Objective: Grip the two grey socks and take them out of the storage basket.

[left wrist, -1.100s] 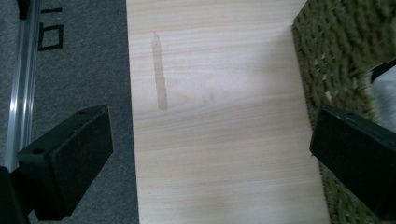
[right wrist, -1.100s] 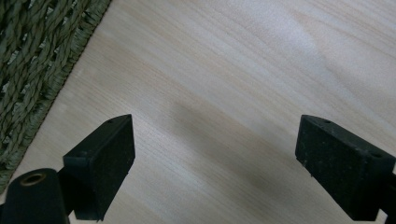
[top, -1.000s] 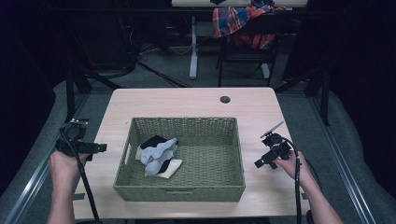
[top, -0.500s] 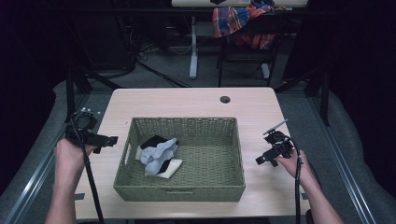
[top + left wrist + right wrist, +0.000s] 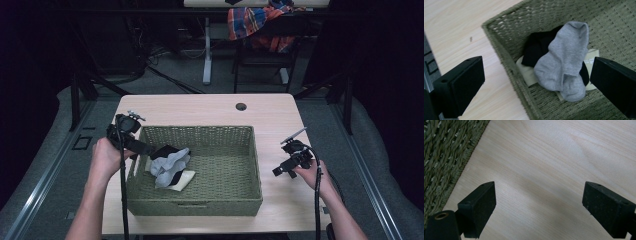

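Bench (image 5: 210, 107) of pale wood carries a rectangular green wicker basket (image 5: 220, 202); grey sock (image 5: 564, 60), black sock (image 5: 536, 48) and cream cloth (image 5: 526, 72) lie inside. Left gripper (image 5: 146, 148) over its rim, right gripper (image 5: 278, 171) beside it, fingers spread. No legible markings.

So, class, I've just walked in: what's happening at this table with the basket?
A person holds a gripper in each hand at a wooden table. The left gripper, jaws open, reaches over the woven basket's left rim toward a pile of socks: a grey sock lies over a black one and a cream one. The right gripper hovers open over bare table beside the basket. Nothing is gripped.
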A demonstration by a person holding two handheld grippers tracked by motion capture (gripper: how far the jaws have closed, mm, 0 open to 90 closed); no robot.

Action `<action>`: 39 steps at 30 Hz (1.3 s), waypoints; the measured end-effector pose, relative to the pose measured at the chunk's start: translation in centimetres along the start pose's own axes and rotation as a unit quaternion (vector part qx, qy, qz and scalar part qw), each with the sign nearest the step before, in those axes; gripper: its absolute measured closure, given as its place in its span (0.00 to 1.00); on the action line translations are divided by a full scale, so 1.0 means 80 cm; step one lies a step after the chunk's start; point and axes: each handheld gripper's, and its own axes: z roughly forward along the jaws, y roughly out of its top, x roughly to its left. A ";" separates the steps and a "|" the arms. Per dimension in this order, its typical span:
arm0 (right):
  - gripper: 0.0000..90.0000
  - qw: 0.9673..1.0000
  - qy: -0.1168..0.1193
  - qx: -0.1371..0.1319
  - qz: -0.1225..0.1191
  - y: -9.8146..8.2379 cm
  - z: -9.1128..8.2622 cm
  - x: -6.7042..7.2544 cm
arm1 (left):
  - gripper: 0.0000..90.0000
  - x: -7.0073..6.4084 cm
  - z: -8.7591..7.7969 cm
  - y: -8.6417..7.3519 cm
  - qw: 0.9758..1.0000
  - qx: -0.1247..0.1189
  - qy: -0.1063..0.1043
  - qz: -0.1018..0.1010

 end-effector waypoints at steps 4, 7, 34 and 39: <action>0.13 1.000 -0.003 -0.002 0.003 0.001 0.002 0.002 | 0.00 -0.011 0.014 0.006 1.000 0.013 -0.008 0.014; 0.13 1.000 -0.003 -0.001 0.001 0.002 0.001 0.001 | 0.00 -0.021 0.027 0.013 0.999 0.028 -0.019 0.025; 0.14 1.000 -0.003 0.011 -0.001 0.002 0.006 -0.001 | 0.58 -0.049 0.112 0.016 0.990 0.107 -0.074 0.048; 0.14 1.000 -0.002 -0.003 0.008 0.000 0.009 0.001 | 0.74 -0.047 0.112 0.014 0.991 0.099 -0.076 0.043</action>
